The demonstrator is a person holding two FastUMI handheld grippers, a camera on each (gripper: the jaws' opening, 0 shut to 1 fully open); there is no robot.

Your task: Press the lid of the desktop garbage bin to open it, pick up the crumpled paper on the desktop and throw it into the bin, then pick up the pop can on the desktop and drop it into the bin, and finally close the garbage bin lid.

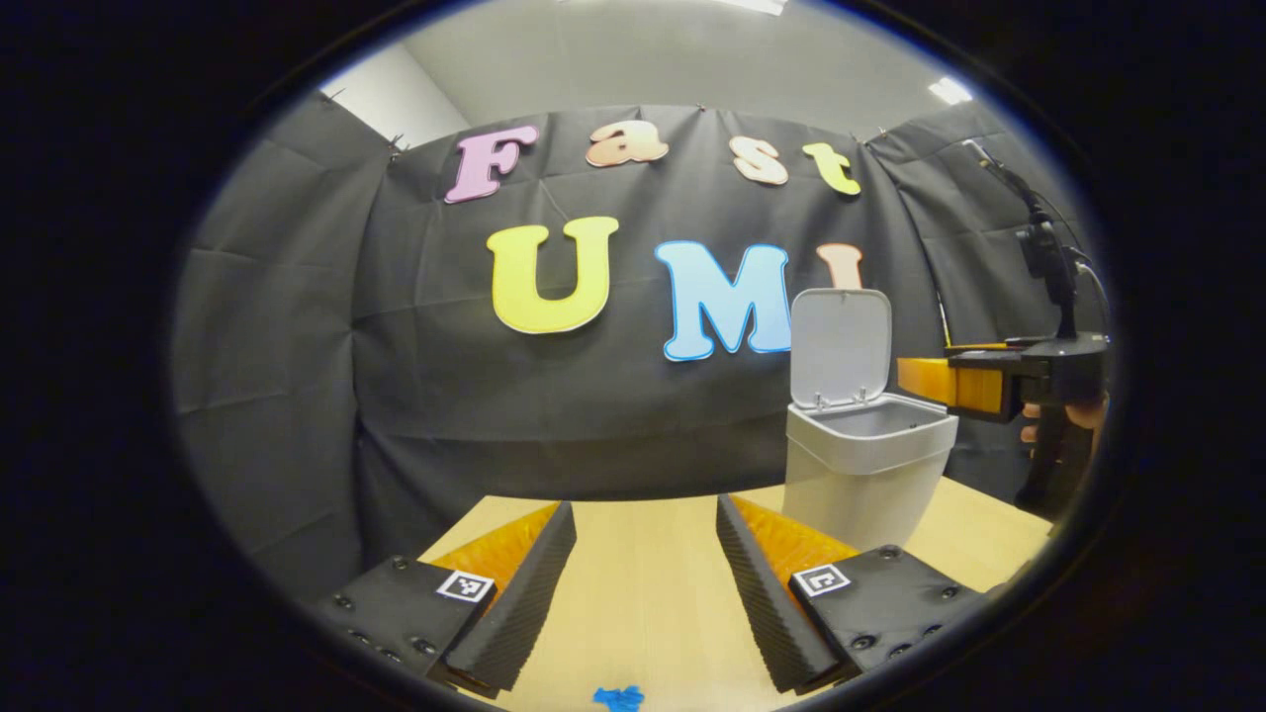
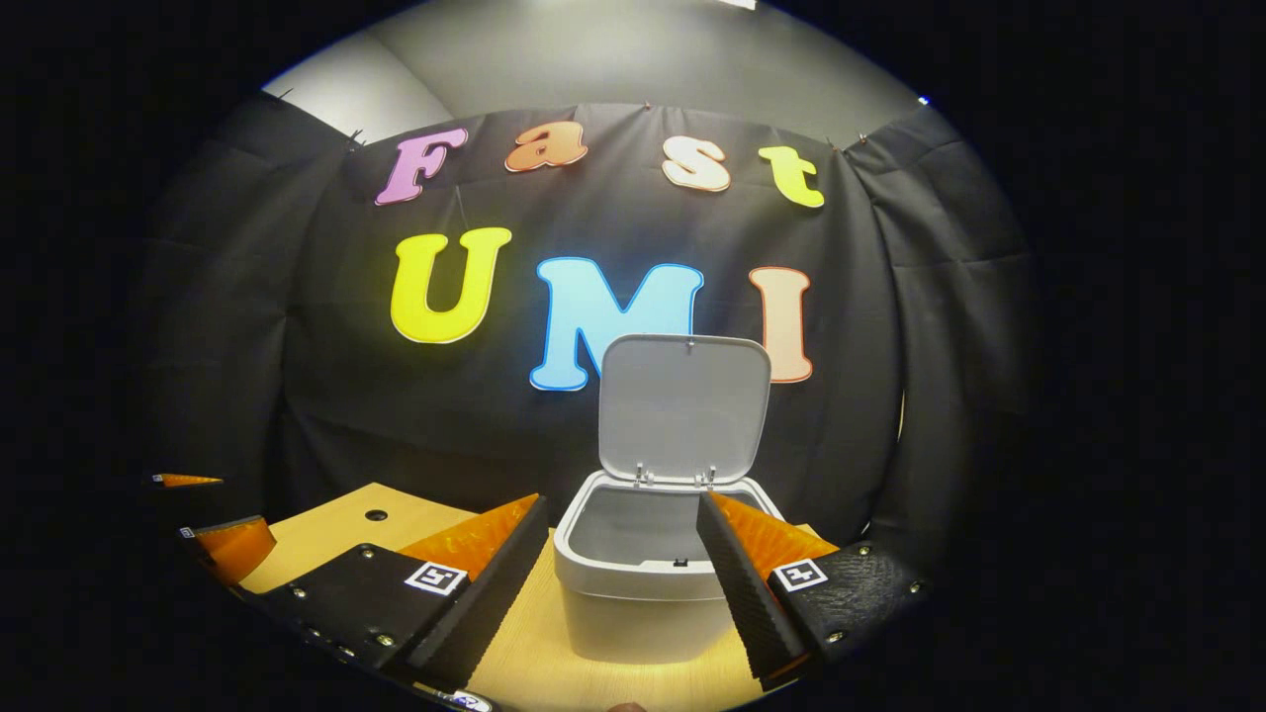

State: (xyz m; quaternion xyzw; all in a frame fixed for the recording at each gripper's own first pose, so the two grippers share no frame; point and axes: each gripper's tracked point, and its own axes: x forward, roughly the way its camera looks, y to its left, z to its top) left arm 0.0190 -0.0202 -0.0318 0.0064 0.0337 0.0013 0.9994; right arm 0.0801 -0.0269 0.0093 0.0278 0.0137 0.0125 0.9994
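Observation:
A white desktop bin (image 1: 860,465) stands on the wooden table (image 1: 643,593), right of centre in the left gripper view, its lid (image 1: 841,346) swung upright and its inside empty as far as I see. My left gripper (image 1: 645,509) hovers low over the table, open, with nothing between its fingers. In the right gripper view the bin (image 2: 643,583) sits directly ahead with the lid (image 2: 684,405) up. My right gripper (image 2: 621,502) is open just in front of and above the rim. From the left gripper view, the right gripper (image 1: 930,381) reaches over the bin's right rim.
A hand (image 1: 1063,425) holds the right gripper at the table's right edge. A small blue scrap (image 1: 618,698) lies on the table near me. The left gripper's fingertips (image 2: 213,539) appear at the far left, near a round hole (image 2: 376,514) in the table (image 2: 326,544).

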